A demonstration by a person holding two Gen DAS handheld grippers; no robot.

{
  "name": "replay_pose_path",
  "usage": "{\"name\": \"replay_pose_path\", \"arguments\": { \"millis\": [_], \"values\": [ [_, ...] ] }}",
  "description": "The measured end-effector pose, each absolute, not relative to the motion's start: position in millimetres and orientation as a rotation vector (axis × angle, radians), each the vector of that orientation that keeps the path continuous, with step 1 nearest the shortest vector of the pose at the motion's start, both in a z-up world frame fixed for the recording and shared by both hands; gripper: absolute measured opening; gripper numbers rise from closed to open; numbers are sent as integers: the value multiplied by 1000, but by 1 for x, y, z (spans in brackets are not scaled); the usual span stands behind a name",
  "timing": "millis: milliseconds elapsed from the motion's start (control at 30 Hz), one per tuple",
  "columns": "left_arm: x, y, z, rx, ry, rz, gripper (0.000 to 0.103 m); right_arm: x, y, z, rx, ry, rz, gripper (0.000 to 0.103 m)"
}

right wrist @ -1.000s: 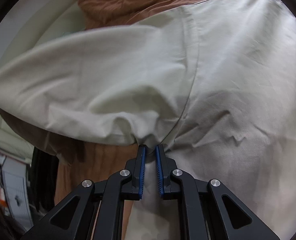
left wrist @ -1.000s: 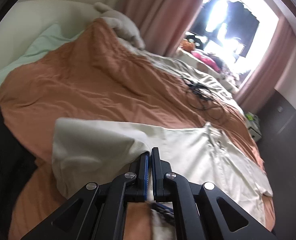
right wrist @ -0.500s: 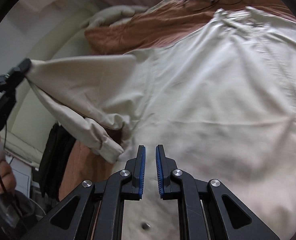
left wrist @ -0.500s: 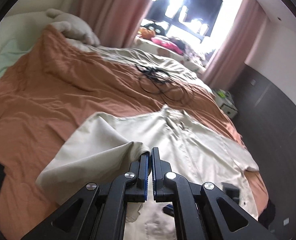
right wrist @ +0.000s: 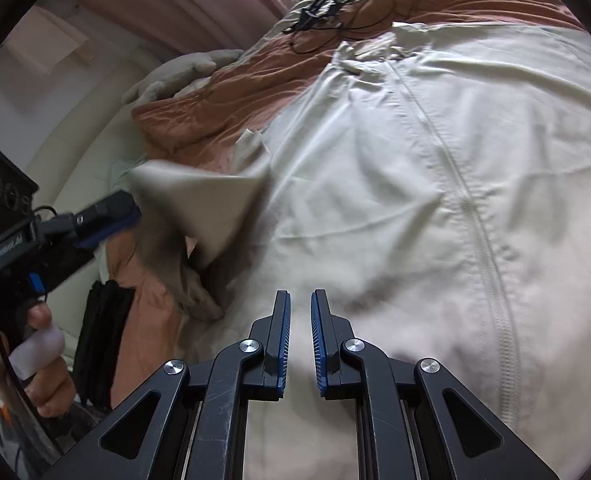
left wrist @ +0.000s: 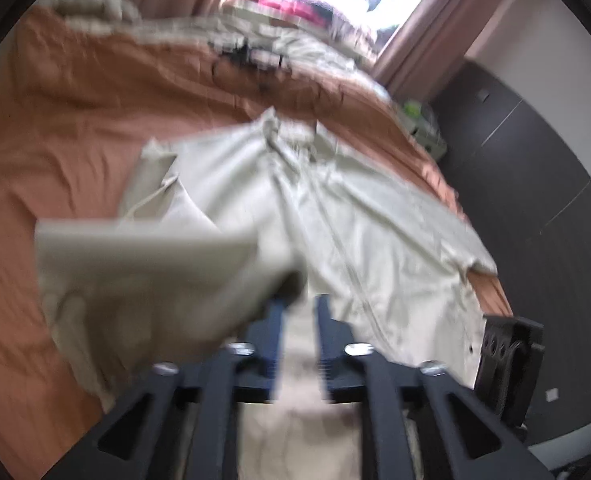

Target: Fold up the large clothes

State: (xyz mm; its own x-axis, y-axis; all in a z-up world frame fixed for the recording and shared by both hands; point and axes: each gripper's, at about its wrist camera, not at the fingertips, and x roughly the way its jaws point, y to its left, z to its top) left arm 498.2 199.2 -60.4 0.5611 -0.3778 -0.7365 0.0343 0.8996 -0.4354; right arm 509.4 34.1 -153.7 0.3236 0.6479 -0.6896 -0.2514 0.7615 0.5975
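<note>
Jacket: the pale beige jacket (right wrist: 415,184) lies spread front-up on the rust bedspread (left wrist: 55,128), zip running down its middle, collar toward the far end of the bed, hem toward me at the near edge
Sleeve: the left-side sleeve (left wrist: 143,264) is lifted off the bed and drapes over my left tong's tip, blurred, partly across the jacket body
Left tongs: my left gripper (left wrist: 299,320) has its jaws opening; the sleeve cloth hangs at the left finger but the pads do not press it, so I judge it let go
Right tongs: my right gripper (right wrist: 300,320) is nearly shut with only a narrow slit between the pads, nothing in it, hovering over the lower front of the jacket
Risk, sleeve: it may slide back toward the bed's left edge or land bunched instead of flat across the chest, since it is dropping from a height
Risk, snag: cloth could stay caught on the left finger and get dragged as I pull away
Risk, body: creases already run across the front; folding over them would set the fold crooked
Surface: soft wrinkled bedding, little grip, gives under pressure
Room: black cables (right wrist: 323,8) lie near the bed's far end, well apart from the jacket; pink curtains (left wrist: 423,28), bright window, dark wall panel along the right edge
</note>
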Motion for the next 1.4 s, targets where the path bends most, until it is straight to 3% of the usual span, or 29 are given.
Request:
{"name": "replay_pose_path", "arguments": {
  "millis": [100, 167, 367, 433, 500, 667, 733, 800, 1000, 1300, 1400],
  "values": [
    [490, 208, -60, -412, 923, -224, 69, 508, 32, -155, 415, 1097, 606, 12],
    [479, 226, -55, -441, 891, -190, 77, 506, 33, -153, 409, 1094, 607, 12],
    [447, 281, -49, -501, 844, -71, 77, 503, 65, -143, 351, 1092, 649, 16],
    [435, 299, -52, -516, 840, -29, 77, 503, 81, -141, 327, 1098, 667, 34],
    [423, 315, -55, -531, 836, 6, 77, 501, 99, -139, 298, 1093, 683, 40],
    [394, 352, -71, -545, 843, 91, 77, 497, 150, -138, 188, 1112, 729, 43],
    [383, 363, -76, -551, 845, 115, 77, 497, 168, -139, 154, 1117, 740, 61],
    [373, 375, -82, -563, 847, 133, 77, 496, 187, -138, 116, 1108, 751, 65],
    [345, 407, -103, -604, 854, 188, 77, 491, 246, -142, -83, 1095, 776, 66],
    [318, 438, -127, -662, 864, 236, 77, 491, 289, -192, -410, 1098, 644, 66],
    [313, 440, -128, -668, 865, 238, 77, 497, 283, -190, -390, 1099, 637, 42]
  ]
}}
